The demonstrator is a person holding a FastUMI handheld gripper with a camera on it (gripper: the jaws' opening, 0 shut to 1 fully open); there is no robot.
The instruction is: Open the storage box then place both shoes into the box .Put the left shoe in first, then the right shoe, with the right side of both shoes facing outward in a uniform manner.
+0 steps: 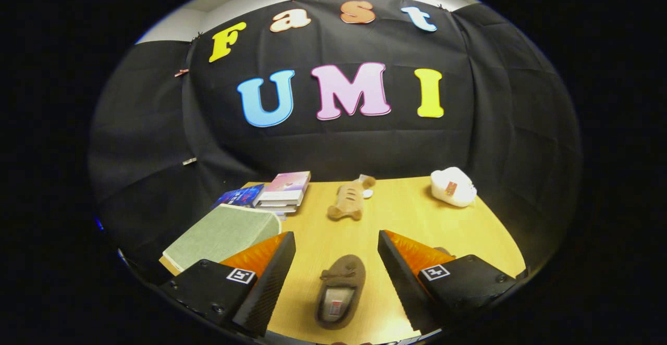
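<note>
The gripper (pixel 336 261) is hanging over the wooden table (pixel 469 230) with its two fingers spread wide, holding nothing. A brown shoe (pixel 340 292) is lying flat between the fingers, its toe pointing to 12 o'clock. It is looking soft and fuzzy, with a little bow on top and a pale inside. Only one shoe is showing clearly.

The storage box (pixel 224 235) is sitting at about 10 o'clock from the shoe, just past the left finger. It is looking like green woven cloth with rounded corners, and its lid is looking closed. So the job is only starting: the box needs opening, then both shoes are going in.

Farther off, a tan stuffed toy (pixel 348 201) is lying at 12 o'clock, a stack of books (pixel 284 191) at 11 o'clock, and a white puffy thing (pixel 452 187) at 1 o'clock.
</note>
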